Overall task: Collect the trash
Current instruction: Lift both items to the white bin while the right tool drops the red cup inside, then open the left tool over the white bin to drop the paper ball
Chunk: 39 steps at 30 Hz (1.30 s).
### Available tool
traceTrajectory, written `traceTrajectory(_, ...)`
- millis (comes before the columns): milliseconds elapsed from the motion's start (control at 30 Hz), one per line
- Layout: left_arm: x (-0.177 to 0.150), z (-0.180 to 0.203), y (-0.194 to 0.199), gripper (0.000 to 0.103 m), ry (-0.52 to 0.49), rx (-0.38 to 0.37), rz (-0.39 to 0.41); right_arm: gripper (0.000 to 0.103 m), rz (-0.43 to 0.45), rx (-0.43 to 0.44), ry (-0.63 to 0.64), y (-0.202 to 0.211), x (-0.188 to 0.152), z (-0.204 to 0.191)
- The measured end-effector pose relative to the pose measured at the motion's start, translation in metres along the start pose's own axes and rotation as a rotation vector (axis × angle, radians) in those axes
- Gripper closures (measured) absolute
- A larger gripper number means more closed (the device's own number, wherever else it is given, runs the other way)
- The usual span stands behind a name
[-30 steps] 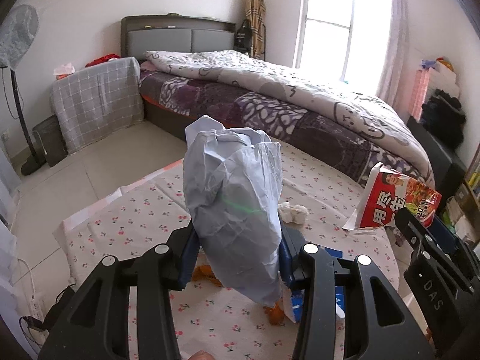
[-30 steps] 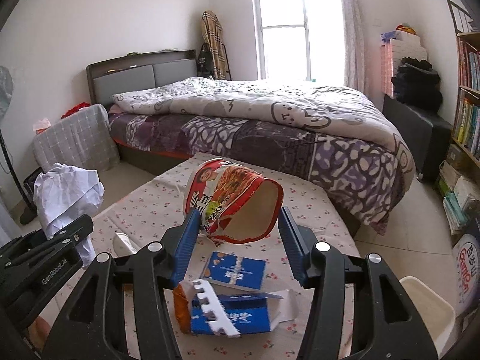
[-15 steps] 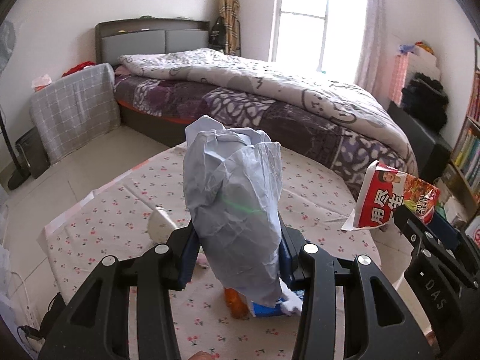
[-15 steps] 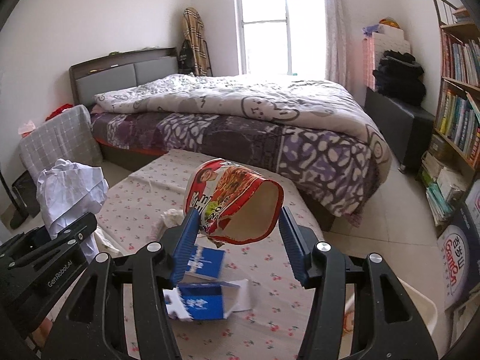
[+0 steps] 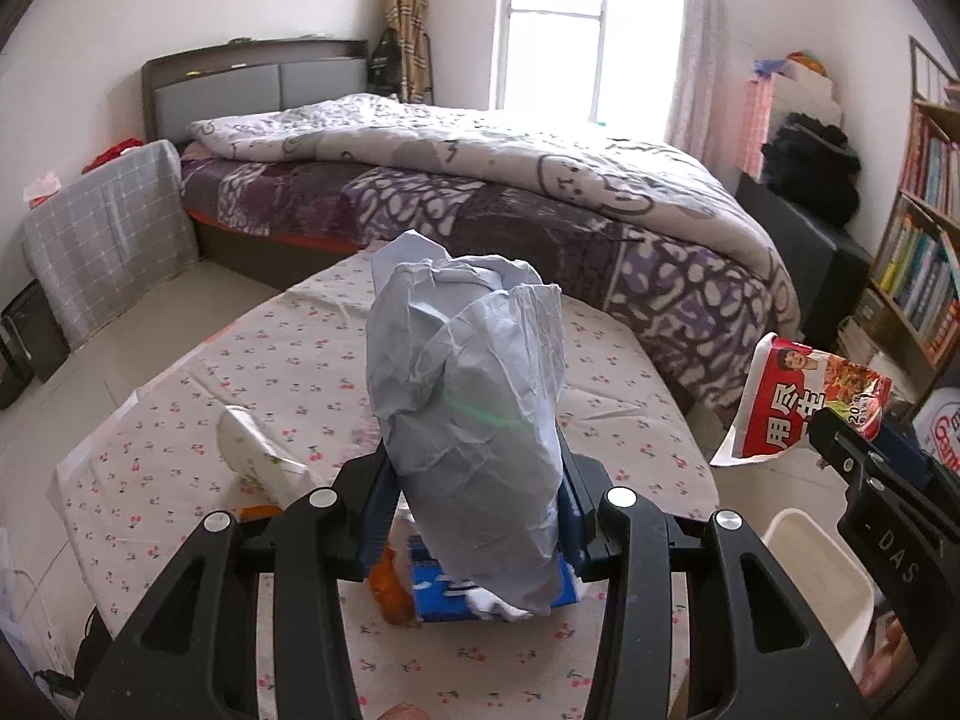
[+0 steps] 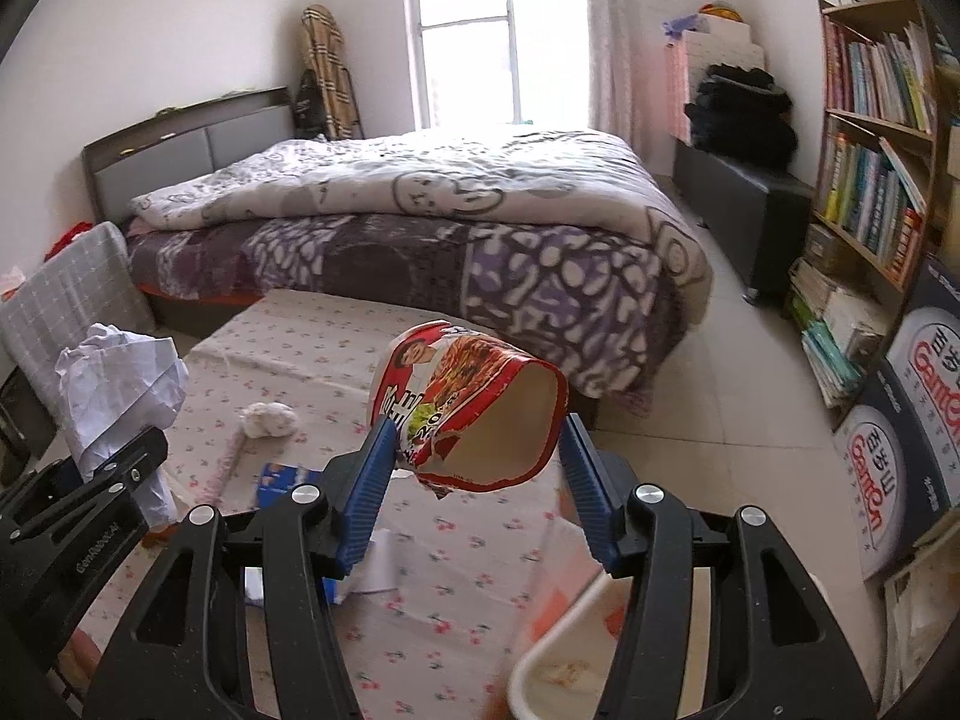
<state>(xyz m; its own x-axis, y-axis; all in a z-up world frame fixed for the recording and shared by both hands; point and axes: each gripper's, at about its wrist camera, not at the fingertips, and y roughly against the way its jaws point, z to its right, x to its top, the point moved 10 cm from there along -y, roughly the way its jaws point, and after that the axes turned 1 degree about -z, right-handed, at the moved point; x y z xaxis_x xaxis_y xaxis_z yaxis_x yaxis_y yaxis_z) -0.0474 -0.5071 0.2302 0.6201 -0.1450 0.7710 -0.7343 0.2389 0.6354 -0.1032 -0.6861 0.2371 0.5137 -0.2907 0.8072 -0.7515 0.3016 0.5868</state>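
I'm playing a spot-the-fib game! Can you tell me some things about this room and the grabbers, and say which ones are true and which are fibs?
1. The left gripper holds crumpled paper. True.
2. The right gripper is open and holds nothing. False: it is shut on a red noodle cup.
3. The noodle cup stands upright on the table. False: it is held in the air, tipped on its side.
4. A white bin sits by the table's right edge. True.
5. A blue box lies on the table. True.
6. The bed is bare, with no blanket. False: a patterned quilt covers it.
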Motion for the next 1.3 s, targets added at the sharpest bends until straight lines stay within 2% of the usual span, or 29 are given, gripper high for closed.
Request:
traceTrajectory(333, -0.014, 0.050, -0.005, 0.059, -0.076, -0.065, -0.024, 0.049, -0.038, -0.091, -0.036, 0.005, -0.010, 0.056)
traceTrajectory(533, -0.027, 0.085, -0.009, 0.059, -0.131, -0.127, -0.053, 0.047, -0.113, -0.156, -0.058, 0.004, -0.023, 0.093)
traceTrajectory(667, -0.039, 0.110, -0.011, 0.059, -0.170, -0.172, -0.073, 0.040, -0.168, -0.188, -0.110, 0.004, -0.035, 0.121)
traceTrajectory(733, -0.044, 0.121, -0.011, 0.059, -0.190, -0.198, -0.084, 0.030, -0.173, -0.200, -0.154, 0.006, -0.038, 0.135)
traceTrajectory(767, -0.046, 0.126, -0.010, 0.059, -0.196, -0.208, -0.088, 0.021, -0.168, -0.218, -0.175, 0.008, -0.038, 0.143)
traceTrajectory(800, -0.049, 0.133, -0.010, 0.058, -0.204, -0.222, -0.095, 0.018, -0.159, -0.232, -0.191, 0.011, -0.038, 0.149)
traceTrajectory(1067, -0.071, 0.177, -0.009, 0.058, -0.245, -0.324, -0.169, 0.014, -0.143, -0.288, -0.282, 0.019, -0.041, 0.192)
traceTrajectory(1300, -0.093, 0.211, -0.006, 0.058, -0.275, -0.400, -0.244, 0.009, -0.128, -0.303, -0.336, 0.023, -0.042, 0.211)
